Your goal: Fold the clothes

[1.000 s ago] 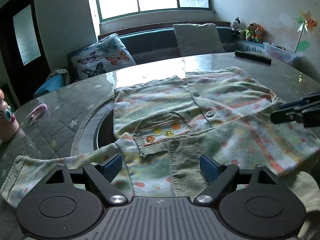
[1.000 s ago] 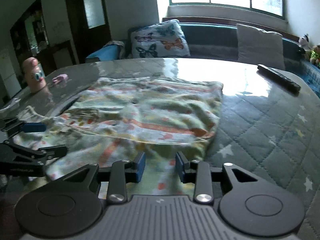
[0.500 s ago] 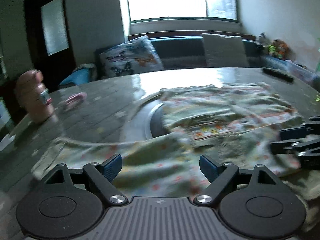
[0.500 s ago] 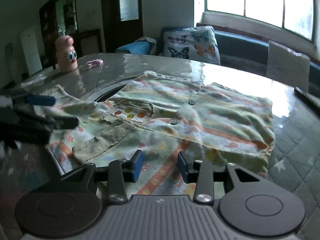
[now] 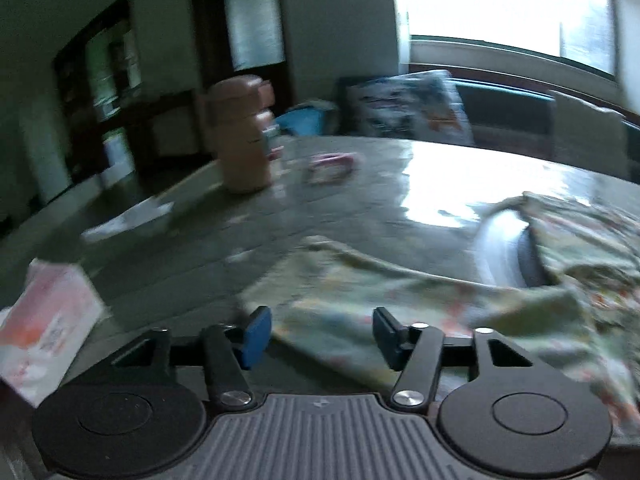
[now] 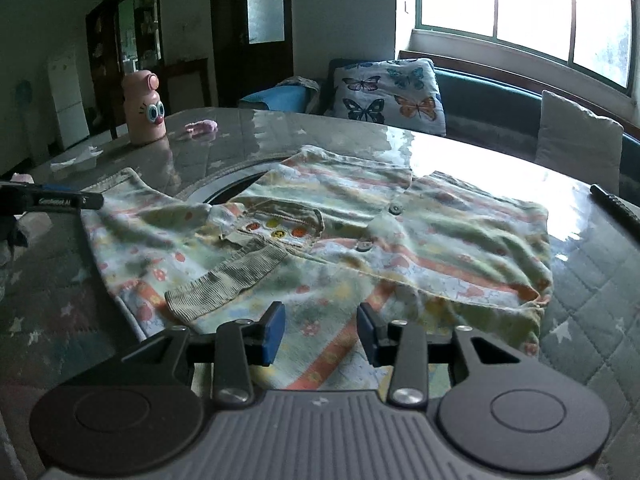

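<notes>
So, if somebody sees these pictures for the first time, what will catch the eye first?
Most likely the pastel patterned child's shirt spread across the middle of the glossy table, with a ribbed cuff folded over it. Next, the pink bottle with cartoon eyes standing at the table's far left. Behind the table, a butterfly cushion sits on the bench under the bright window.

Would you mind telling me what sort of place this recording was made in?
Most likely a home living or dining room: a dark cushioned window bench with a butterfly-print pillow, a glossy quilt-patterned table holding a child's pastel shirt, and a pink cartoon-faced bottle.
</notes>
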Tool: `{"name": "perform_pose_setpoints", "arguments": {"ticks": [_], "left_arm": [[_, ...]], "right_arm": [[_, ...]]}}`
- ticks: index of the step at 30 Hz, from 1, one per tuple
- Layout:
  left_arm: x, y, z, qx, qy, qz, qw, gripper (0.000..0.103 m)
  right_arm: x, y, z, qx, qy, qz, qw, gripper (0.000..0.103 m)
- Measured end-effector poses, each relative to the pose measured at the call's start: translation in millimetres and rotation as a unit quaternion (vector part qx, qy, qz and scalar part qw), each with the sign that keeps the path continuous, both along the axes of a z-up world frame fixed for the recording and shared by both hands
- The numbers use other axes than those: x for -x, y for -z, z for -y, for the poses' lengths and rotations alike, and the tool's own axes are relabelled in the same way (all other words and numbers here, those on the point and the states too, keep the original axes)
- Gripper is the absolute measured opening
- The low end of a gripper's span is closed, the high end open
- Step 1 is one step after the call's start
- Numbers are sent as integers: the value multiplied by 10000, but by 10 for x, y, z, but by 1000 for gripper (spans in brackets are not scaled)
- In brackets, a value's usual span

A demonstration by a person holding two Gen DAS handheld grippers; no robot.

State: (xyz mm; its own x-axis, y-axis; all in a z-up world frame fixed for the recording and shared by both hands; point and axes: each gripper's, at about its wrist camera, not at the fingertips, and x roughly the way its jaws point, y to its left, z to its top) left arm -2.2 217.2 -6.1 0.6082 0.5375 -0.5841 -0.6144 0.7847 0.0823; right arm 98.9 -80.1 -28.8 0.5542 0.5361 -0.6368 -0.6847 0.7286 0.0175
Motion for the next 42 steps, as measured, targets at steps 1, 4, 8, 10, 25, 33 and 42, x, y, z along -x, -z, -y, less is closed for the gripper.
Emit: {"name": "perform_pose_setpoints", "arguments": {"ticks": [1, 4, 8, 10, 25, 33, 42], "left_arm": [[6, 7, -72, 62, -140, 0, 9999, 54], [24, 45, -259, 264, -455, 1, 9986, 52], [27, 92, -405, 508, -449, 41, 9977, 46], [23, 90, -440, 541, -475, 81, 9974, 43], [37, -489, 254, 652, 1006, 1055, 9872, 5], [-65, -788, 1070, 1020, 2338, 1421, 9564, 5], [-341, -457, 1937, 1173, 3542, 751, 9247, 6]], "right_arm": [[5, -5, -2, -7, -8, 2, 10000, 40], [26, -13, -5, -30, -35, -1, 10000, 40], [66, -21, -3, -57, -49, -15, 10000, 40], [75, -17, -5, -55, -40, -22, 10000, 40], [66, -61, 175, -344, 197, -191, 9990, 40], [-18, -113, 421, -693, 532, -375, 9955, 40], [-196, -159, 711, -1418, 992, -847, 9813, 40]]}}
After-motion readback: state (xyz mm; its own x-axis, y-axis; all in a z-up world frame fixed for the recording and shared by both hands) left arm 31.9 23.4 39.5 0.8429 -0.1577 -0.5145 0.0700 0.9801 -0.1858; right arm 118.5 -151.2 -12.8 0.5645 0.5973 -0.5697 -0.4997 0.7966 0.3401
